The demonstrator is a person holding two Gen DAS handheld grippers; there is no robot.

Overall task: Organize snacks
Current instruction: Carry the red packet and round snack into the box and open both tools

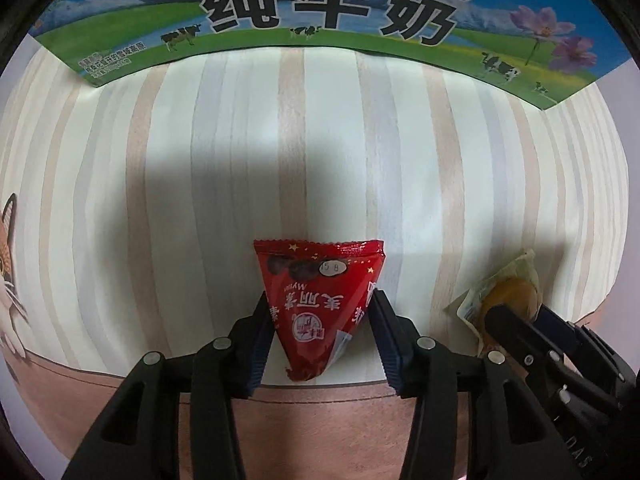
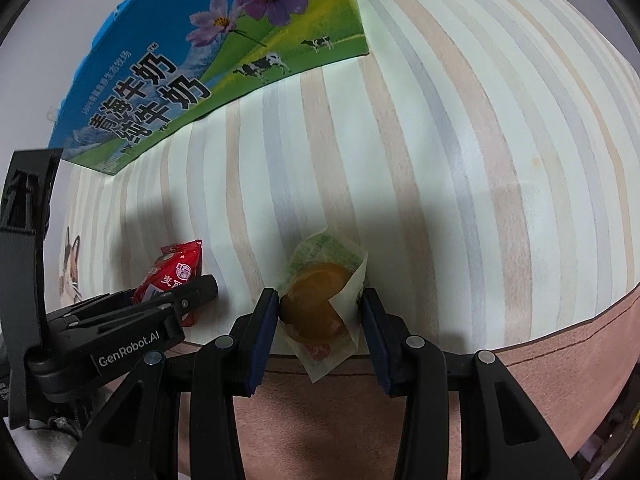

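Observation:
A red triangular snack packet (image 1: 318, 304) lies on the striped tablecloth between the fingers of my left gripper (image 1: 320, 300); both pads touch its sides. It also shows in the right wrist view (image 2: 174, 274). A small round orange cake in a clear and green wrapper (image 2: 320, 304) lies between the fingers of my right gripper (image 2: 320, 300), whose pads touch the wrapper. The cake also shows at the right of the left wrist view (image 1: 506, 294), with the right gripper (image 1: 516, 312) around it.
A large blue and green milk carton box (image 1: 320, 8) stands at the back of the table, also in the right wrist view (image 2: 192, 72). A cat picture (image 1: 8, 272) is at the cloth's left edge. The table's front edge (image 2: 560, 328) is close below both grippers.

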